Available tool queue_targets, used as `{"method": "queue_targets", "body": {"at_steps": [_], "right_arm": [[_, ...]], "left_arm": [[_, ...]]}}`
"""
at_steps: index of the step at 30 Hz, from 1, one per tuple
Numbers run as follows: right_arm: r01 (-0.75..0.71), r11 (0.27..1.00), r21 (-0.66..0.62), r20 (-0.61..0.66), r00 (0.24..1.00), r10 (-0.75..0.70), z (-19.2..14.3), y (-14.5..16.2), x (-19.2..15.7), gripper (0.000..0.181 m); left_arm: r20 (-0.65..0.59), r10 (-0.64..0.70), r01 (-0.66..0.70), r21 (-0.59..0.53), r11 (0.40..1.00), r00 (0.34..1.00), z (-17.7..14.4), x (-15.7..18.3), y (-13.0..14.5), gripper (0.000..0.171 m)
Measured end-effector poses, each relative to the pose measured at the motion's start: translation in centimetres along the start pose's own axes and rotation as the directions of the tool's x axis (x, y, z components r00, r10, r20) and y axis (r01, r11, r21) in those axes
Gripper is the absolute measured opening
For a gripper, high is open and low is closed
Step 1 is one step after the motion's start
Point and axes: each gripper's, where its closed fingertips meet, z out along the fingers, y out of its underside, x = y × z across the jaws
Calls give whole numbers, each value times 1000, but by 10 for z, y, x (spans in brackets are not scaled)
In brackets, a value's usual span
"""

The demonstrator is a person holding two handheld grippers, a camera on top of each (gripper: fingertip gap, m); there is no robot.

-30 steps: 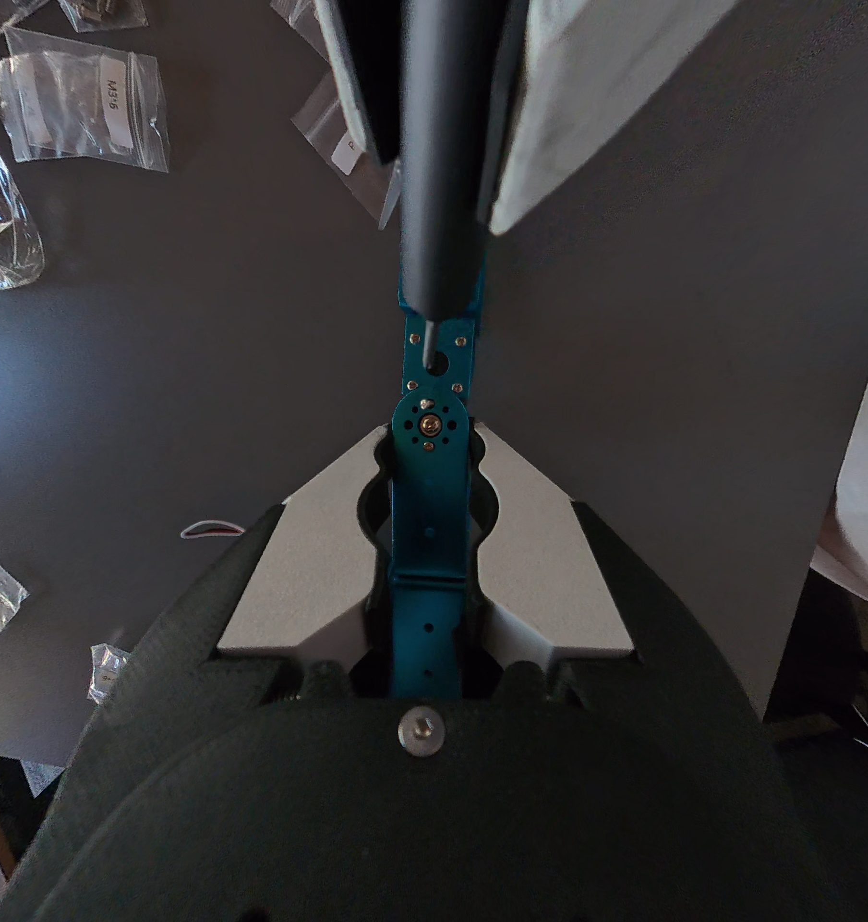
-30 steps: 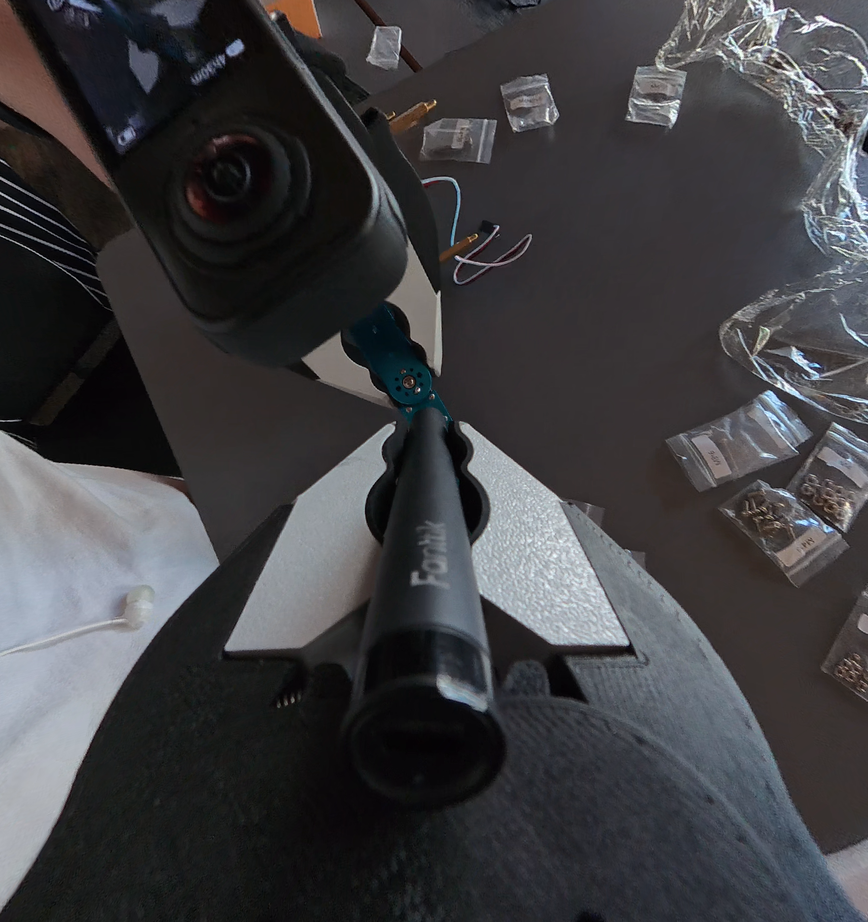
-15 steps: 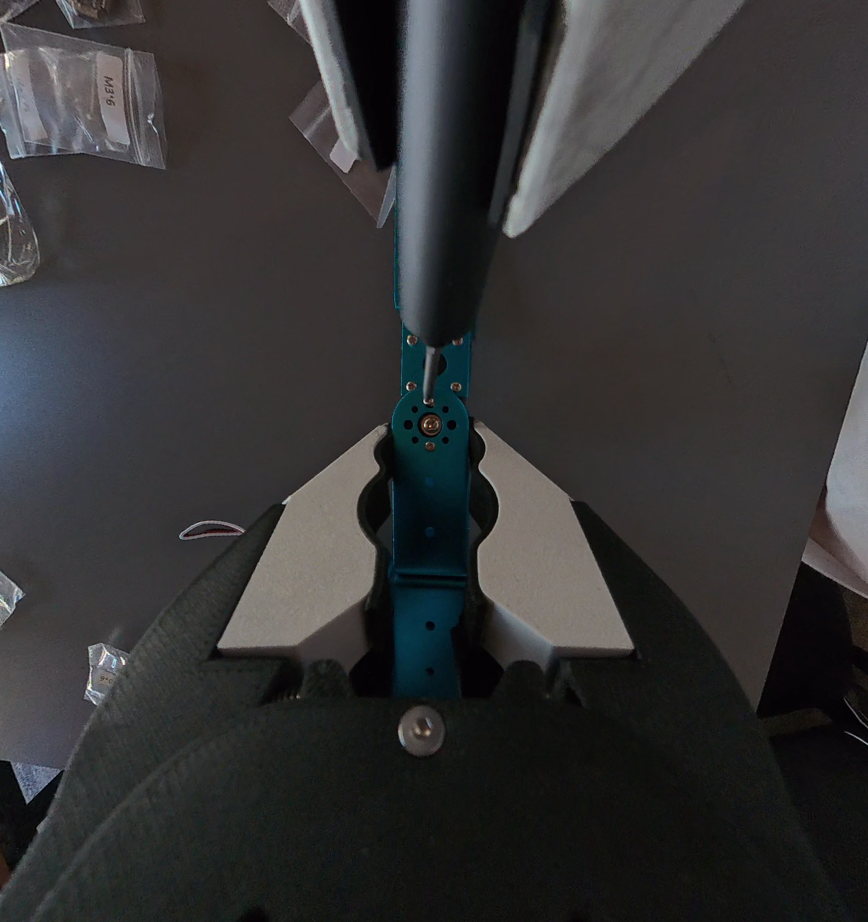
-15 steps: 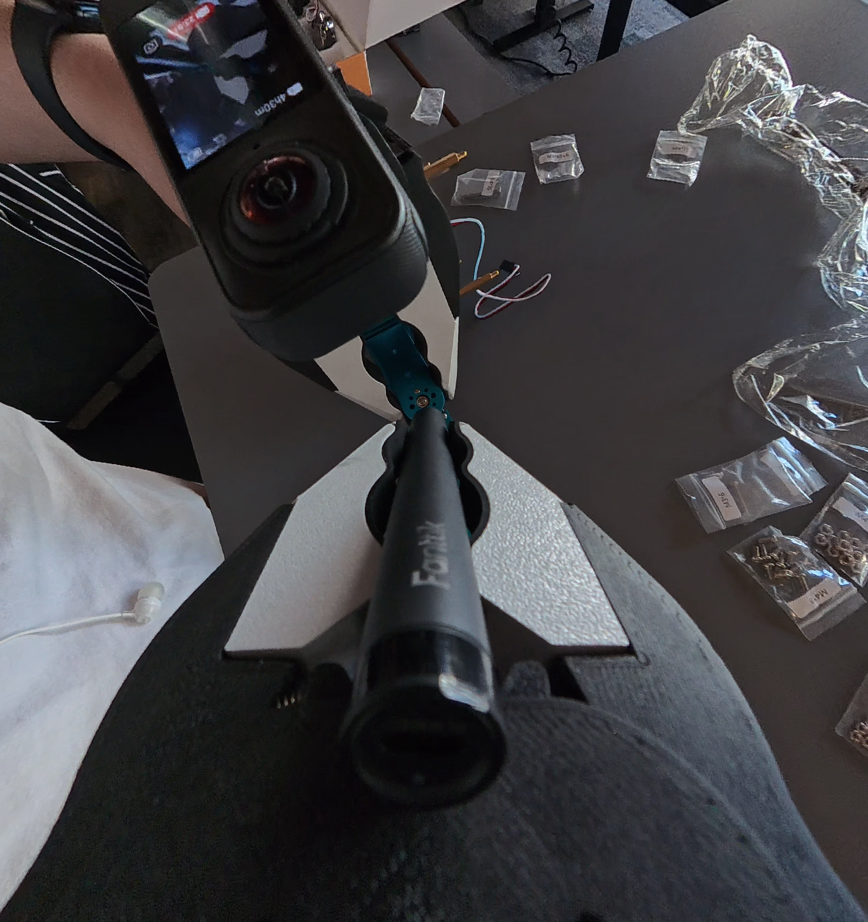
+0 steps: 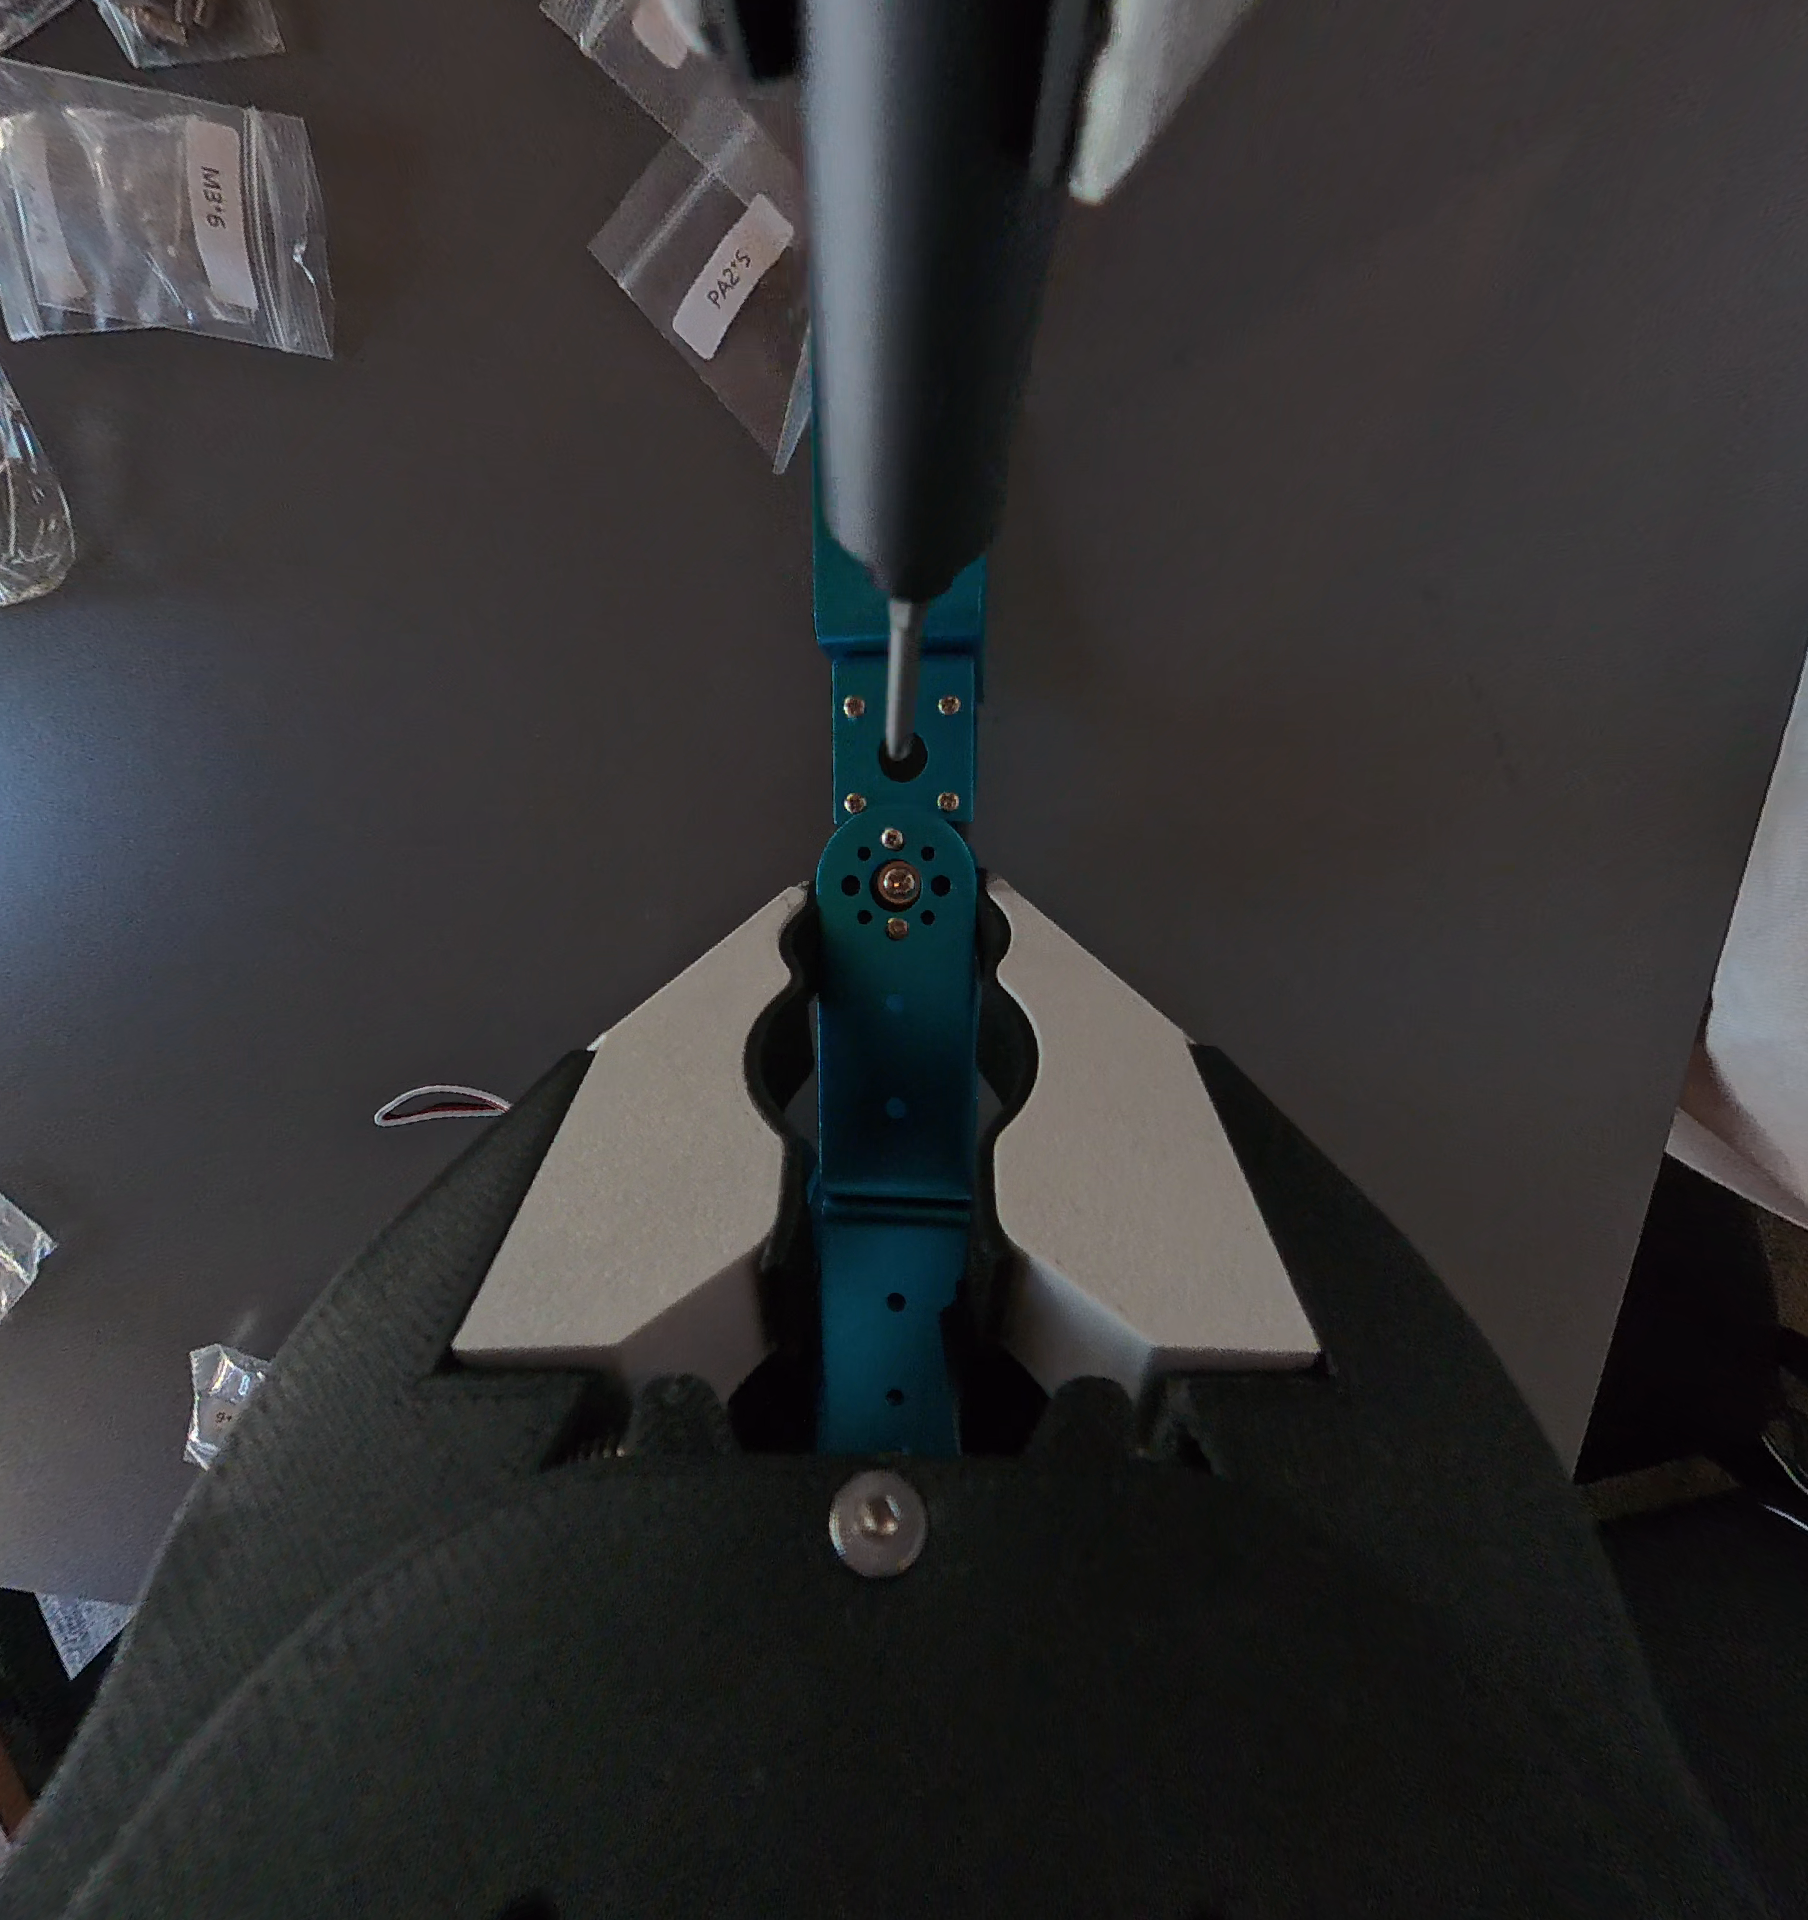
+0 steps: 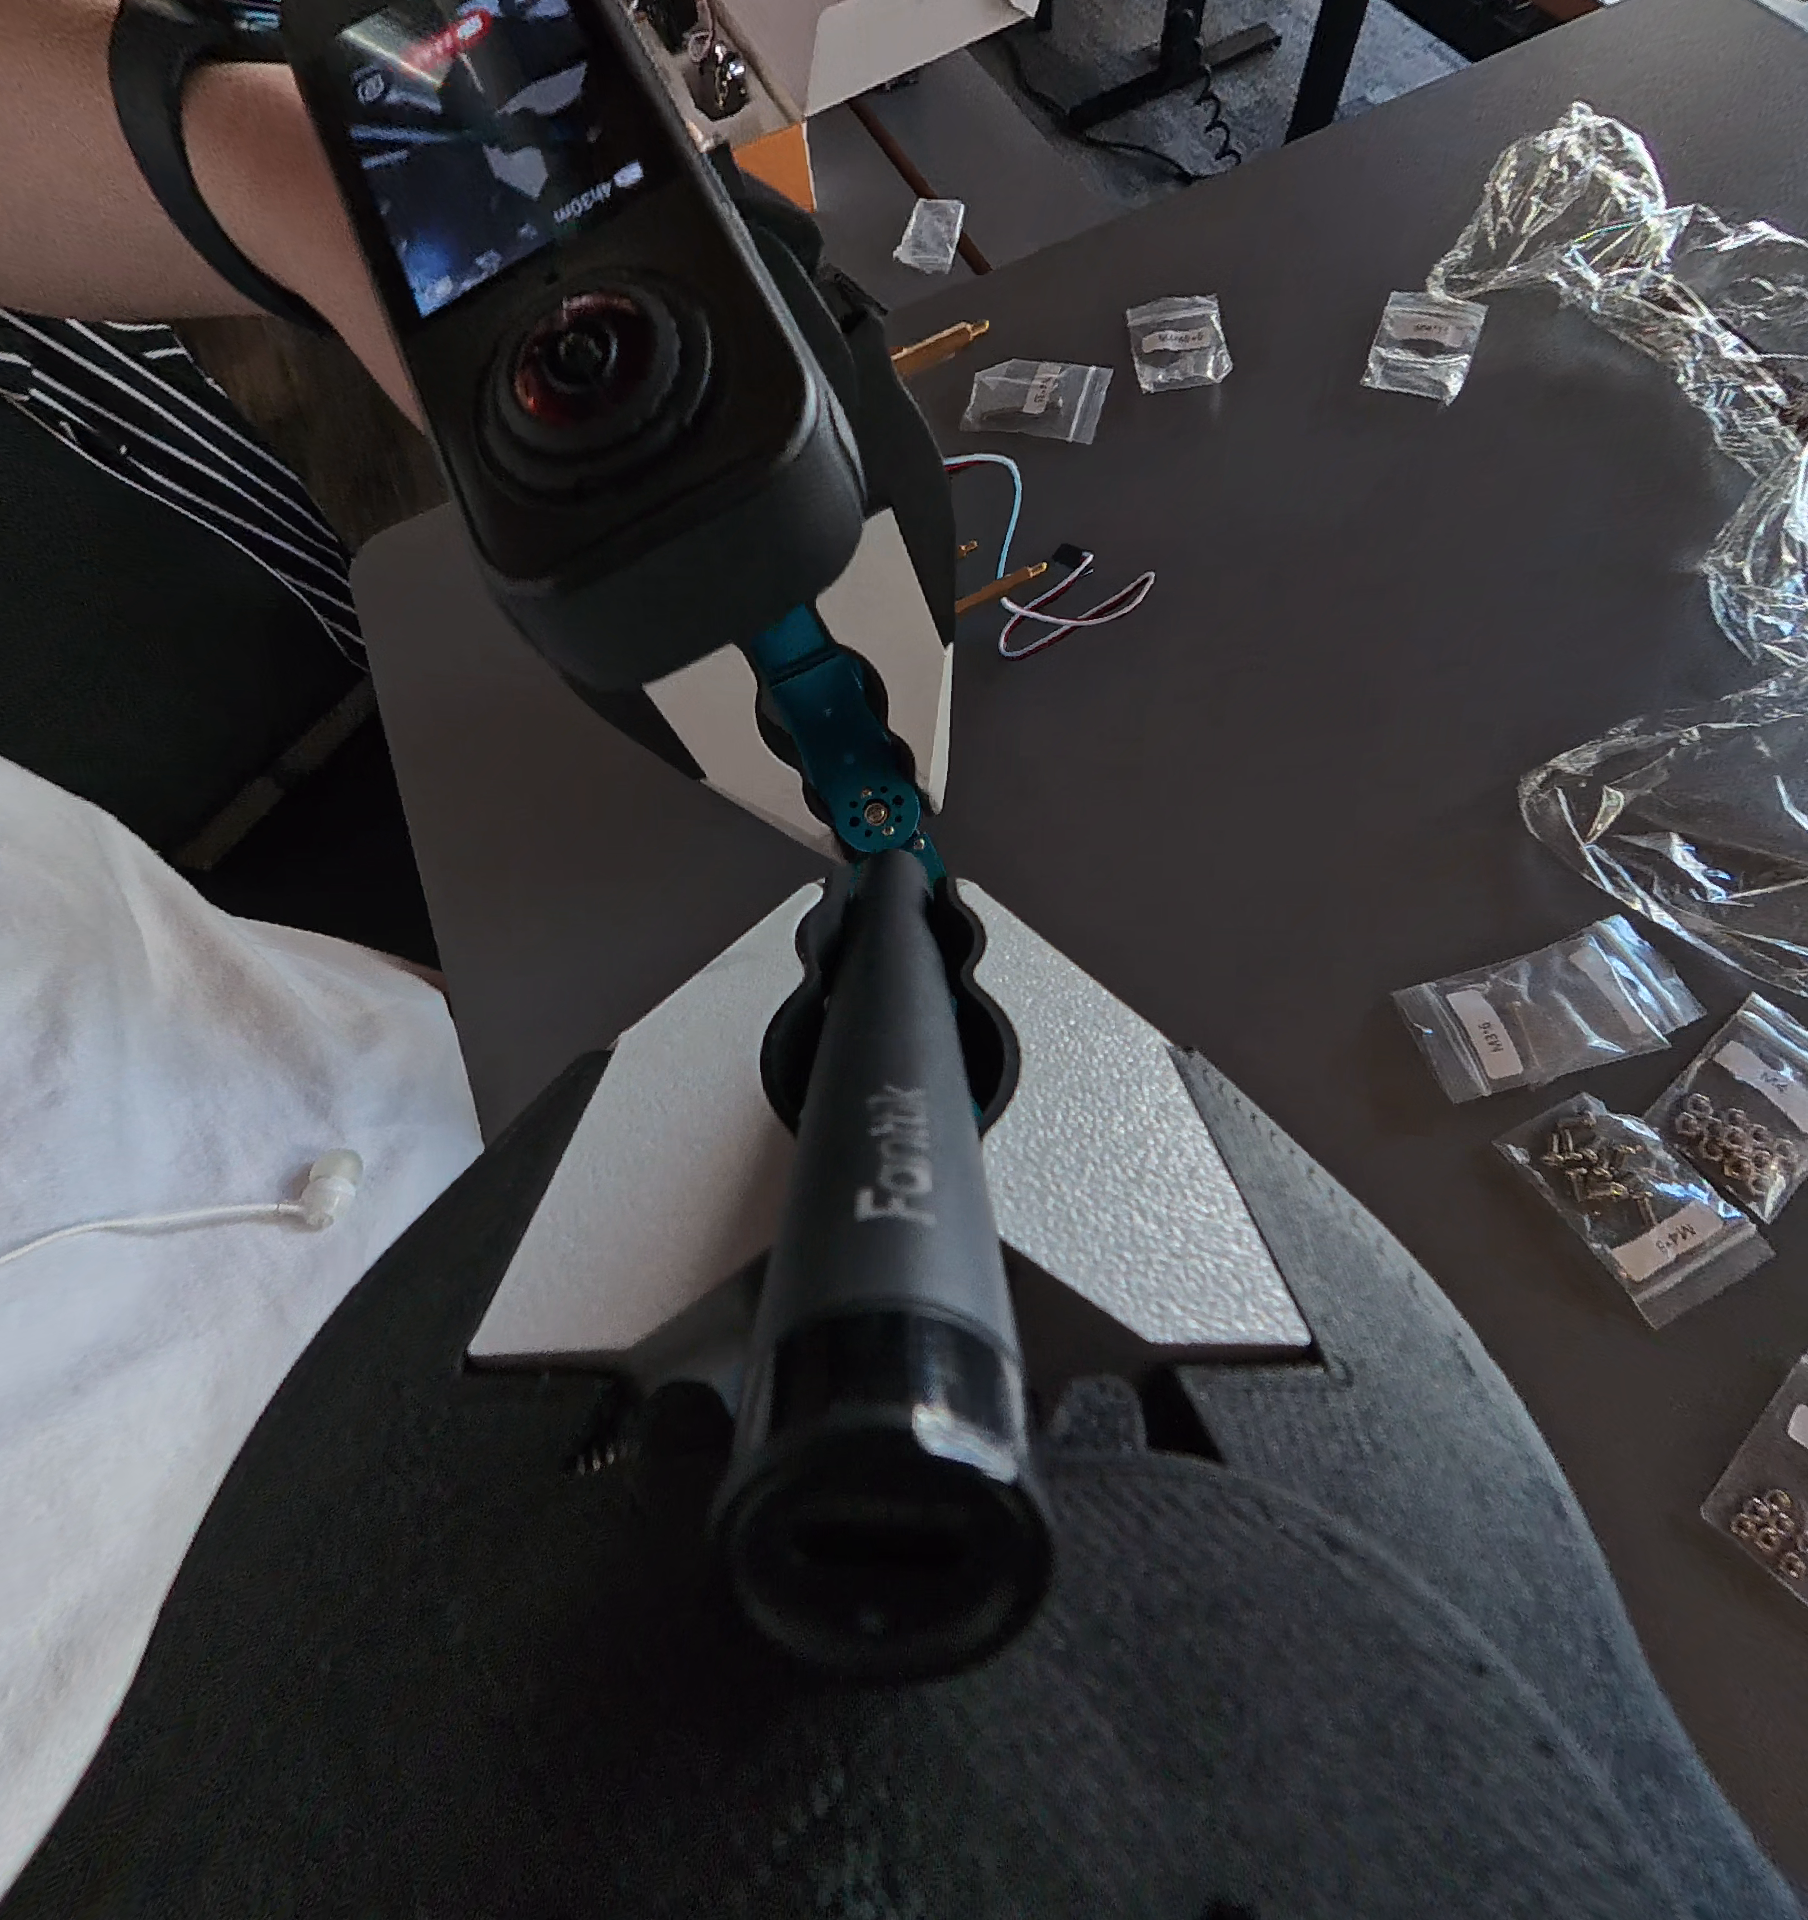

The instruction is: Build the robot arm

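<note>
Half a second earlier the screwdriver (image 5: 915,343) tip stood at the round hub; it had since drawn back to the large hole in the teal bracket (image 5: 900,1039), which the left gripper (image 5: 898,935) clamped above the counter (image 5: 1347,623). Right gripper (image 6: 889,914) held the screwdriver; screw bags (image 5: 147,208) lay well apart

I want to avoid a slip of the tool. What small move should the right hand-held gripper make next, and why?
Probably the right hand-held gripper should shift the bit of the screwdriver slightly sideways onto a small screw. Now the bit points into the open round hole of the blue bracket, clamped by the left hand-held gripper, so it engages no screw head.
</note>
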Motion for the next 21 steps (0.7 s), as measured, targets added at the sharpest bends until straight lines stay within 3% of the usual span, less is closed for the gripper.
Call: {"method": "queue_targets", "body": {"at_steps": [6, 16, 21], "right_arm": [[9, 1000, 7, 21, 1000, -9, 0, 1, 1, 19], [182, 983, -15, 36, 983, -181, 12, -5, -6, 19], [169, 985, -18, 51, 984, -168, 17, -4, -6, 19]], "left_arm": [[1, -3, 3, 5, 1000, 1000, -2, -1, 0, 27], [-5, 19, -19, 1, 1000, 1000, -1, 2, 0, 27], [-5, 19, -19, 5, 1000, 1000, -1, 2, 0, 27]]}}
